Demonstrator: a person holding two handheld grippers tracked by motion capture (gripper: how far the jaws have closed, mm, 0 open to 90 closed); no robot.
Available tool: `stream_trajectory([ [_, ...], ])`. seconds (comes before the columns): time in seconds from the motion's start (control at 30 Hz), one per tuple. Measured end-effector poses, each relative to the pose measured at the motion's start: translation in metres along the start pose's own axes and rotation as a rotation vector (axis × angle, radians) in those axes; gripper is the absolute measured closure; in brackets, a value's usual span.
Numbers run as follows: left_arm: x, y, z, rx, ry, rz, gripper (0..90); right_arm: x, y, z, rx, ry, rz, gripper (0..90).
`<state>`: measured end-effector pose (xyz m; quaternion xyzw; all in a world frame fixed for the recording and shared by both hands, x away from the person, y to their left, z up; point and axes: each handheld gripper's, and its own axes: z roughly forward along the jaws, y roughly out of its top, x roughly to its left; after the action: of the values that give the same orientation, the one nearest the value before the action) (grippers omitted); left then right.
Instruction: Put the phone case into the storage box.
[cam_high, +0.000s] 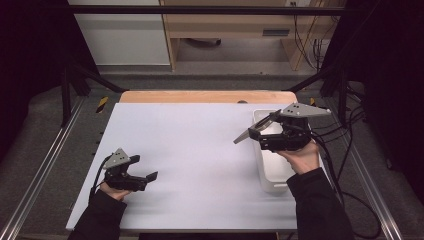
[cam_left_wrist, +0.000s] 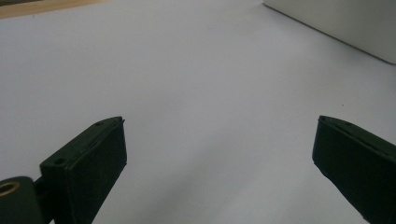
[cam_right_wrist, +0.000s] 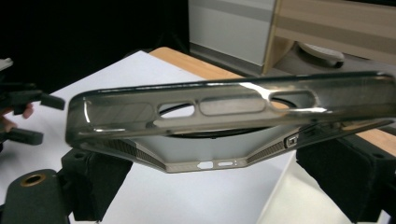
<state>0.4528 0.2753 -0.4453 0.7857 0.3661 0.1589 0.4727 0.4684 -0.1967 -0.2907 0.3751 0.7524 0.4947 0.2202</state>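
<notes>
My right gripper is shut on a smoky translucent phone case and holds it in the air above the left rim of a white bin. In the right gripper view the case lies crosswise between the two black jaws of that gripper, its side edge with button cut-outs facing the camera. My left gripper hovers low at the table's front left, open, with nothing between its jaws. The left gripper view has this gripper wide apart over the bare white tabletop.
The white bin stands along the table's right side. A wooden strip runs along the far edge of the white table. Black frame bars and cables surround the table. The left gripper is far off in the right gripper view.
</notes>
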Motion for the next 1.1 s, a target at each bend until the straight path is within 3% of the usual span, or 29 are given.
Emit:
stream_trajectory([
  [0.4,0.0,0.0,-0.001,-0.01,-0.003,0.004,2.5,-0.016,0.018,-0.008,0.009,-0.111,0.024,12.0],
  [0.7,0.001,-0.001,-0.001,-0.015,0.006,0.001,2.5,-0.029,0.022,0.001,0.063,-0.19,0.049,11.9],
  [1.1,0.004,-0.002,-0.001,-0.019,0.024,-0.003,2.5,-0.043,0.023,0.012,0.106,-0.256,0.084,11.9],
])
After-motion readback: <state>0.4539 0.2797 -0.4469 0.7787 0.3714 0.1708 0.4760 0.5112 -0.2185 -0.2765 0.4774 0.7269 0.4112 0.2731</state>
